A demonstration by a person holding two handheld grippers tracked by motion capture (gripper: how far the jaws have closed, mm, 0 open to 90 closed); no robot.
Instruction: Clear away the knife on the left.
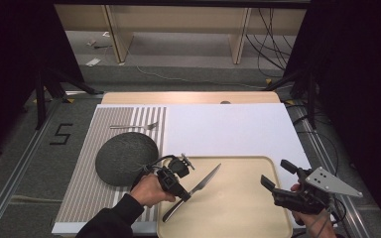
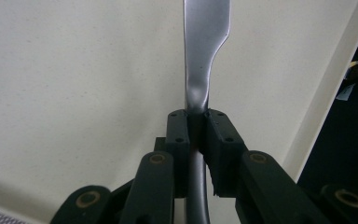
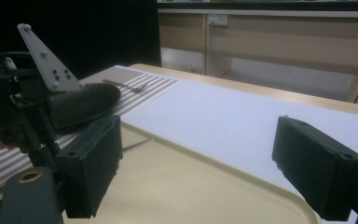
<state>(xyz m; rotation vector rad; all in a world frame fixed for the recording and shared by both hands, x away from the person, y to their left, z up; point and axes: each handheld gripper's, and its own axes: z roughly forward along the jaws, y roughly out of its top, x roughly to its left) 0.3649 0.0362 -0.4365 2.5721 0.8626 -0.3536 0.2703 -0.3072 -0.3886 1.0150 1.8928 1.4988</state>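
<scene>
Knife [image 1: 198, 187] sits clamped at its neck between the closed jaws of the left gripper [image 1: 184, 196], its long axis running diagonally over the beige tray [image 1: 238, 208], blade tip toward the far right, handle toward the near left; whether it touches the tray is hard to judge. The right gripper [image 1: 274, 177] hovers at the tray's right edge, jaws wide apart and empty. Beyond lie a dark round plate [image 1: 126, 157] and a fork [image 1: 135, 126] on a striped mat [image 1: 87, 193], a white sheet [image 1: 228, 129], then grey floor.

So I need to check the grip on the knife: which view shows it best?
The left gripper view: the left claw is shut on the knife at its neck. The high view shows the whole knife over the tray, smaller. The right gripper view catches its serrated edge.
</scene>
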